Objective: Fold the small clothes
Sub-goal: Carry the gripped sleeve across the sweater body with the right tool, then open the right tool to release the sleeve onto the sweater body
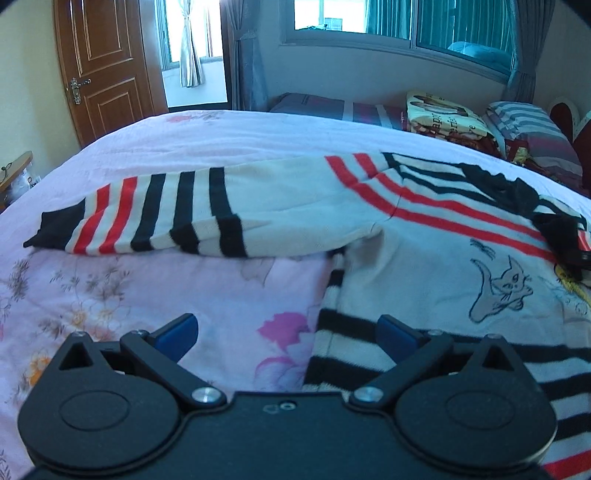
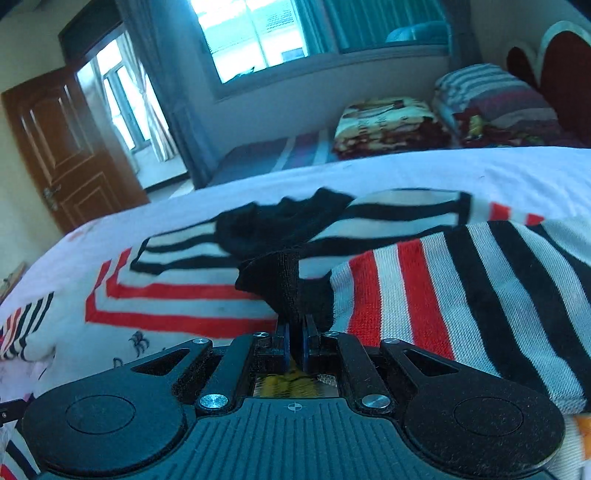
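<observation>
A small white sweater (image 1: 424, 258) with red and black stripes and a cat drawing lies on the bed. Its left sleeve (image 1: 155, 214) stretches out flat to the left. My left gripper (image 1: 288, 332) is open and empty, low over the sweater's striped hem edge. In the right wrist view my right gripper (image 2: 295, 332) is shut on the black cuff (image 2: 284, 288) of the right sleeve (image 2: 461, 295), held over the sweater's chest (image 2: 166, 295). The sleeve drapes to the right of the gripper.
The bed has a pink floral quilt (image 1: 147, 295). Folded blankets (image 1: 439, 114) and a striped pillow (image 1: 532, 129) sit at the far right by the headboard. A wooden door (image 1: 103, 66) and a window (image 1: 388, 18) are beyond the bed.
</observation>
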Demonstrator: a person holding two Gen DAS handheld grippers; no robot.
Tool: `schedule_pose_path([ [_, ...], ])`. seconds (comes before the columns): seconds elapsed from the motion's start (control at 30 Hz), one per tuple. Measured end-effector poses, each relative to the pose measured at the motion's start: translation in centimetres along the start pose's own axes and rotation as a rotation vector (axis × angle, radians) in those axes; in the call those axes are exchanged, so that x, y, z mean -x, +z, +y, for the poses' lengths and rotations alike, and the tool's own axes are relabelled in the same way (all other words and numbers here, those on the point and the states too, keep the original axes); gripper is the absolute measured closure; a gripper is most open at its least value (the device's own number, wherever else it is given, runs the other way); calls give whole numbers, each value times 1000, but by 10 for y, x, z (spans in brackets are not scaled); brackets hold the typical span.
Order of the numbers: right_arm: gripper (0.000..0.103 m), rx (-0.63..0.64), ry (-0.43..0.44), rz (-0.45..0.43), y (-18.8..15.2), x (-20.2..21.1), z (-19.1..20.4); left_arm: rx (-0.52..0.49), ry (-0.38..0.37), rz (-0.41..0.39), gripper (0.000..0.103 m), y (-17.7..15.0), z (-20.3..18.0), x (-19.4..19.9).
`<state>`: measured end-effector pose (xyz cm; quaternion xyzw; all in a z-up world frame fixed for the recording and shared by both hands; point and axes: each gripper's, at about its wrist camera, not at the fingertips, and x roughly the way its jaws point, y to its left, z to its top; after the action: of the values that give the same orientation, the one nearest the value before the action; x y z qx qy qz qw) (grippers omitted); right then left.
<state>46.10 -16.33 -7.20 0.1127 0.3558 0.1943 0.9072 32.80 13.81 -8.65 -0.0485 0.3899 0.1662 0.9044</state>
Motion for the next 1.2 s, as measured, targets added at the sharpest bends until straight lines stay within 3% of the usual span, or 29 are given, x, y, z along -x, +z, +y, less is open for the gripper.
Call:
schedule_pose_path([
  [0.1, 97, 31, 20, 3, -9, -10, 14, 8, -8, 1, 2, -2, 1, 0],
  [0.17, 86, 55, 49, 13, -12, -15, 20, 20, -21, -13, 3, -1, 0, 1],
  [0.2, 68, 77, 72, 10, -13, -13, 23, 28, -31, -20, 3, 0, -2, 2],
  [0.23, 63, 91, 83, 6, -13, -11, 25, 35, -47, -29, 3, 2, -4, 4],
  [0.33, 63, 85, 69, -93, -10, 13, 23, 44, -106, -43, 4, 10, -15, 3],
  [0.4, 64, 33, 48, -141, -7, 31, 11, 53, -205, -42, 17, 18, -28, 1],
  [0.43, 64, -2, 23, -169, -5, 42, 2, 57, -260, -37, 38, 23, -38, -1],
  [0.47, 64, -39, 1, -194, -4, 52, -8, 59, -319, -25, 53, 27, -48, -4],
  [0.5, 64, -79, -26, -217, -3, 61, -18, 71, -387, -10, 55, 31, -60, -8],
  [0.6, 64, -213, -109, -281, -5, 88, -56, 123, -544, 20, 50, 41, -98, -23],
  [0.67, 64, -309, -153, -311, -7, 104, -83, 146, -607, 51, 33, 47, -124, -36],
  [0.7, 64, -354, -162, -317, -9, 110, -95, 151, -627, 57, 33, 48, -136, -42],
  [0.8, 64, -489, -174, -334, -16, 127, -131, 156, -648, 102, 41, 51, -167, -62],
  [0.9, 64, -610, -167, -332, -23, 138, -162, 142, -631, 121, 59, 54, -187, -79],
  [0.93, 64, -643, -153, -328, -26, 140, -169, 122, -614, 113, 86, 57, -191, -82],
  [0.97, 64, -677, -135, -321, -29, 145, -178, 105, -603, 116, 99, 59, -195, -84],
  [1.1, 64, -817, -16, -302, -45, 155, -197, 84, -590, 7, 98, 74, -181, -70],
  [1.2, 63, -850, 32, -278, -53, 162, -198, 73, -552, -38, 98, 82, -161, -65],
])
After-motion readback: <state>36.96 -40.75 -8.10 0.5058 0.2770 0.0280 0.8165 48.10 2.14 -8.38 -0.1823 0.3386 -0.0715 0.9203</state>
